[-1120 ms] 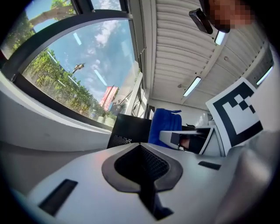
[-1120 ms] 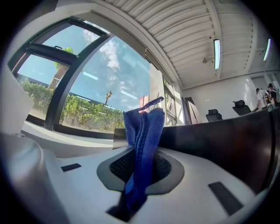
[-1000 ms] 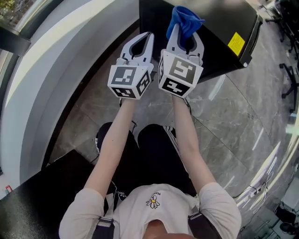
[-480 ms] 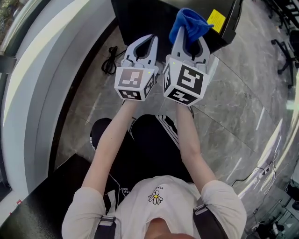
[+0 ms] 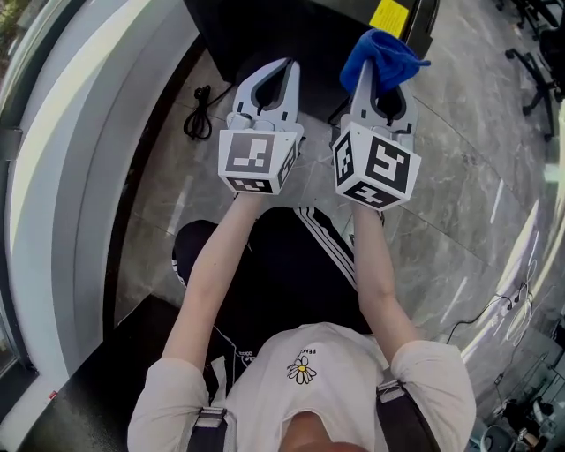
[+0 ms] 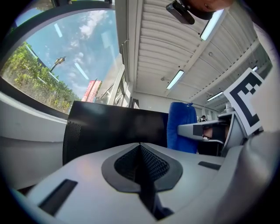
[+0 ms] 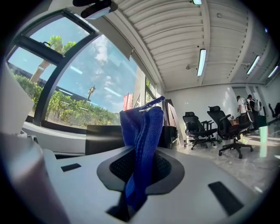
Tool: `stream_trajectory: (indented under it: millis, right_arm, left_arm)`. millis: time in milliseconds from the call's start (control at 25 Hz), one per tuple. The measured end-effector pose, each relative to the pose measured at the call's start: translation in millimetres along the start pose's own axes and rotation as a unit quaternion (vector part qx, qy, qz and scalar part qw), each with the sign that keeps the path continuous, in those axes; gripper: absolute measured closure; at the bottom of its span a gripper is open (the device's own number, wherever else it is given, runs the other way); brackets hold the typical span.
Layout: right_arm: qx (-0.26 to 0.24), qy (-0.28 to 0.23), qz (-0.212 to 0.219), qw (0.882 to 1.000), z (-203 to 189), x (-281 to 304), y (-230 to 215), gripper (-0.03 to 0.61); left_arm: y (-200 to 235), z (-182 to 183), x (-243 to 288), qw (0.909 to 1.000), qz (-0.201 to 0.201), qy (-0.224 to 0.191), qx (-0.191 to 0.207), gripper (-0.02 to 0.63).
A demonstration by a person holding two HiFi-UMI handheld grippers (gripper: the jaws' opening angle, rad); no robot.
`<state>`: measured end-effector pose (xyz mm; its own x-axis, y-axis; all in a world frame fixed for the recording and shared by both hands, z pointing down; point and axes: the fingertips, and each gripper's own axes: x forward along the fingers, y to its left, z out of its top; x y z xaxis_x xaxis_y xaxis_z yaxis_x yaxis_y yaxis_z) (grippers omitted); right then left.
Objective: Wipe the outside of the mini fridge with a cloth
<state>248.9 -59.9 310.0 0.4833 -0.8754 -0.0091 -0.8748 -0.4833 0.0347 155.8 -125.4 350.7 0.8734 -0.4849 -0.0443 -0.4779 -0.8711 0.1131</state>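
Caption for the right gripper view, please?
Right gripper shut on a blue cloth, facing the black mini fridge by the window.

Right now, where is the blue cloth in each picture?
Head view: cloth top right, held by the right gripper.
Left gripper view: cloth right of centre.
Right gripper view: cloth centre, between the jaws.
Shared landmark: black fridge beyond it.

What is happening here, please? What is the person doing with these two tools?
A person holds a two-jaw gripper in each hand, in front of a black box-shaped mini fridge. The right gripper is shut on a bunched blue cloth, which sticks out past its jaws. The left gripper is shut with nothing in it. The cloth does not appear to touch the fridge at this moment, so no wiping shows.
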Motion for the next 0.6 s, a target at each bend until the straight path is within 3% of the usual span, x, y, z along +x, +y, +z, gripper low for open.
stream_trajectory:
  millis: [320,600]
  right_arm:
    - [0.014,0.009,-0.034,0.999,-9.8,-10.0,-35.4,0.506]
    - [0.060,0.013,-0.054,0.997,-13.9,-15.8,-47.8,0.506]
  left_arm:
    - [-38.0,6.1,7.8,0.9984,-0.039,-0.009,0.040,0.609]
    - [-24.2,19.9,3.2,0.9946,-0.046,-0.052,0.077,0.609]
